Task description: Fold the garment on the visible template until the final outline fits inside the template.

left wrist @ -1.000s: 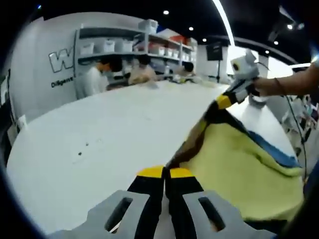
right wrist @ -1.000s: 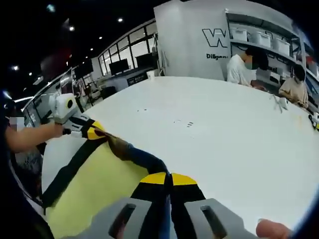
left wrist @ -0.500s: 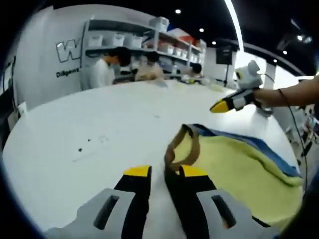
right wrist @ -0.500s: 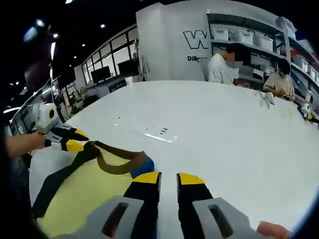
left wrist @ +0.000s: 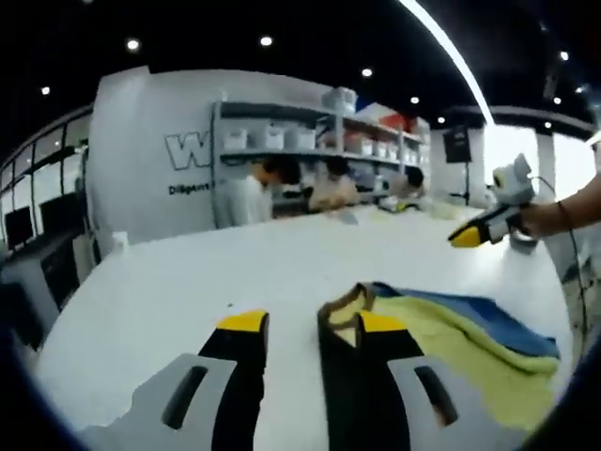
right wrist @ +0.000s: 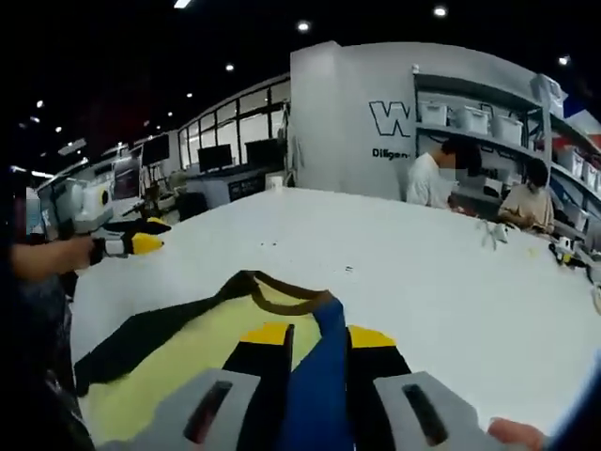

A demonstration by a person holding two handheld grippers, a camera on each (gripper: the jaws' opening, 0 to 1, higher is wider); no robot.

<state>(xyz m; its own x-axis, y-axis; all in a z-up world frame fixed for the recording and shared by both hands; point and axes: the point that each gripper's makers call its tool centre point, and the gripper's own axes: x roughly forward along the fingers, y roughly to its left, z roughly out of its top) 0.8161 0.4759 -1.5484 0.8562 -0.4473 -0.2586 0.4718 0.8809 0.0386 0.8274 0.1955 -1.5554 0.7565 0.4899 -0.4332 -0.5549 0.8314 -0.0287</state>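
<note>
Both grippers, left gripper (left wrist: 302,329) and right gripper (right wrist: 315,335), have opened and let go; the yellow garment (right wrist: 211,348) now lies dropped on the white table (left wrist: 188,291).

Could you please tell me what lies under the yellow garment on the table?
The yellow garment rests on the white table, with a blue layer beneath its top fold. Any template under it is covered.

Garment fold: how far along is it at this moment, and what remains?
Done: the garment lies on the white table in doubled layers, yellow with a blue layer showing at its far edge. In hand: nothing; the left gripper and right gripper are both open, lifted off the cloth. Left: no template outline can be made out, so the fit can't be confirmed; further folds may be needed.
</note>
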